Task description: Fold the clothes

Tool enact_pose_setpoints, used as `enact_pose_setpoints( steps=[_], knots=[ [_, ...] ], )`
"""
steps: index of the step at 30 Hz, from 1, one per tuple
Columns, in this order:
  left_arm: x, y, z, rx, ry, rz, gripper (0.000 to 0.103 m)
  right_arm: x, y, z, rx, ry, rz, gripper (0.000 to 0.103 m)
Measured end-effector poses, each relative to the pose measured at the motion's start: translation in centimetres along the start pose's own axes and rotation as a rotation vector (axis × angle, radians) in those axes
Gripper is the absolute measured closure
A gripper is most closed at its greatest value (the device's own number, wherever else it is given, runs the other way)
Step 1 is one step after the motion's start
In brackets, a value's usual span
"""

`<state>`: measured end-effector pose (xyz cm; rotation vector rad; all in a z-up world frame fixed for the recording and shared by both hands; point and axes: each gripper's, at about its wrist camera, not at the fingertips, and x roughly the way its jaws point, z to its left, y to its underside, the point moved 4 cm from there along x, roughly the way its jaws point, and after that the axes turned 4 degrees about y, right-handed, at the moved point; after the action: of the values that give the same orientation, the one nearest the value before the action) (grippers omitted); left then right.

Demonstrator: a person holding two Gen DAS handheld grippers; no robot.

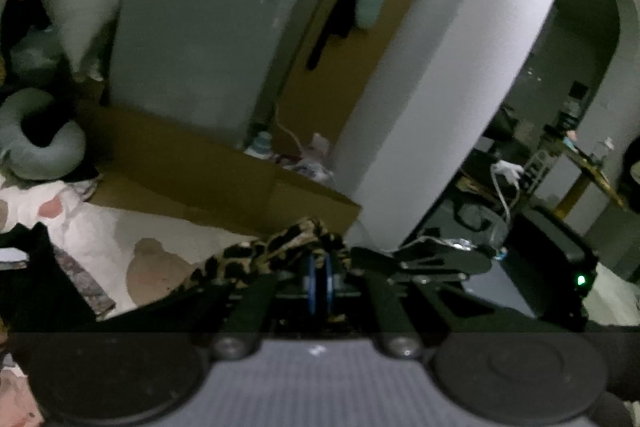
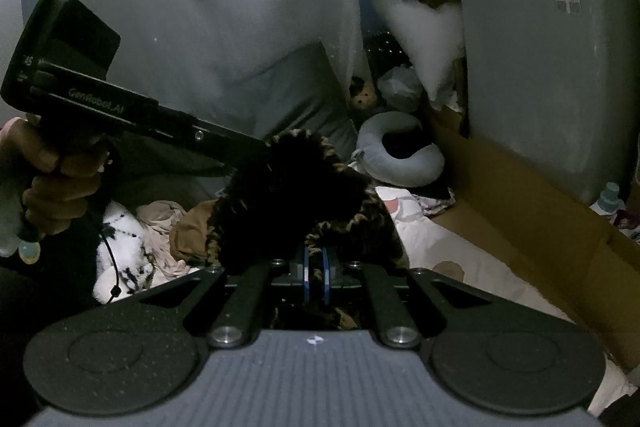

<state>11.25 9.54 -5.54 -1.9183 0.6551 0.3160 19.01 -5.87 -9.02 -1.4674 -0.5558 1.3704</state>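
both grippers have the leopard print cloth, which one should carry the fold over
Left, probably. The left gripper is shut on a free edge of the leopard print cloth; the right gripper pinches a bunched part.

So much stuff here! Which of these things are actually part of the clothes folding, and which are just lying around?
Part of the job:
- leopard-print garment, pinched by both tongs
- left tongs
- right tongs

Just lying about:
- neck pillow
- cardboard box
- white plush toy
- small teddy bear
- patterned bedsheet
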Motion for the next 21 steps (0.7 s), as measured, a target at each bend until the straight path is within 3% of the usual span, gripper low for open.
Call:
enact_pose_setpoints(
  steps=[7, 21],
  knots=[
    [3.3, 1.5, 1.4, -0.011, 0.012, 0.061, 0.098, 1.3, 2.0, -0.5, 0.023, 0.004, 0.035, 0.098],
    [13.6, 9.4, 11.3, -0.125, -0.001, 0.218, 0.098, 9.8, 13.0, -5.6, 0.181, 0.024, 0.191, 0.098]
  ],
)
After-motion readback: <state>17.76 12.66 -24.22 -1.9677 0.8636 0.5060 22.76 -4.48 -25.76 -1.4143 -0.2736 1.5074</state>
